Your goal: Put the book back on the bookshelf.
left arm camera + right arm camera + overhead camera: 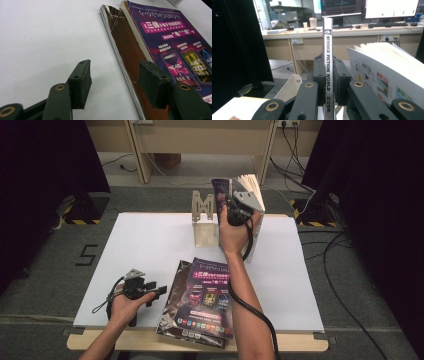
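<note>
At the far middle of the white table point(150, 245), my right gripper point(228, 201) is shut on the spine of an upright magazine point(220, 187) beside a wooden bookend point(202, 217). In the right gripper view the pads point(340, 75) press both sides of the spine point(327, 37), which reads "SCIENCE FICTION WORLD". A book with fanned pages point(252, 187) point(387, 70) stands just right of it. My left gripper point(159, 291) point(115, 75) rests open near the table's front left. Nothing lies between its jaws, and its right jaw is over the edge of a stack of two flat magazines point(205, 295) point(170, 42).
The bookend's light wooden side point(287, 90) shows low beside the held magazine. Black curtains flank the table, and cables point(340, 285) lie on the floor at the right. A desk with monitors point(367, 10) stands beyond the table.
</note>
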